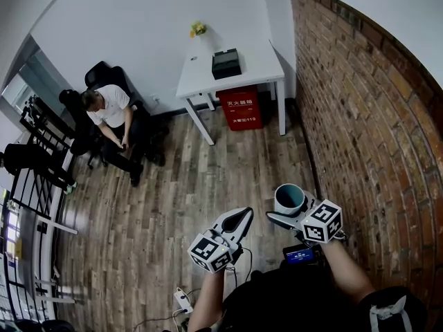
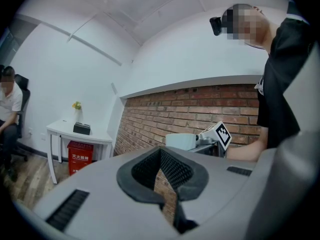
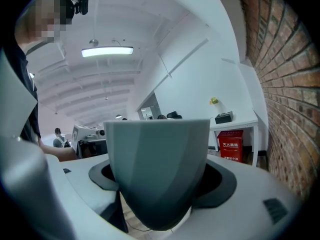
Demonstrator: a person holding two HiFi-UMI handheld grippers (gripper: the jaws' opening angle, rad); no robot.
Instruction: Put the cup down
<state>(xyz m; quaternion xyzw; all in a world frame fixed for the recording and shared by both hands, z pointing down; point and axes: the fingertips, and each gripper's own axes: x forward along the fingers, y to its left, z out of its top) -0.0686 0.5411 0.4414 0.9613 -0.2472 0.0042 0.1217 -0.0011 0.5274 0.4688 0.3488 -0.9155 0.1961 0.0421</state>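
Nearest me, the right hand-held gripper (image 1: 286, 210) clamps the grey cup (image 1: 290, 198) upright above the wood floor (image 1: 173, 206), beside the brick wall (image 1: 367, 130). My left hand-held gripper (image 1: 239, 221) is closed and empty; the table (image 1: 257, 68) stands far off.

Grey-teal cup (image 1: 289, 198) upright, held clamped in air above wood floor.

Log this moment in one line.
right gripper: shut on cup, upright, held in air | left gripper: shut, empty | white table: far ahead, not reached
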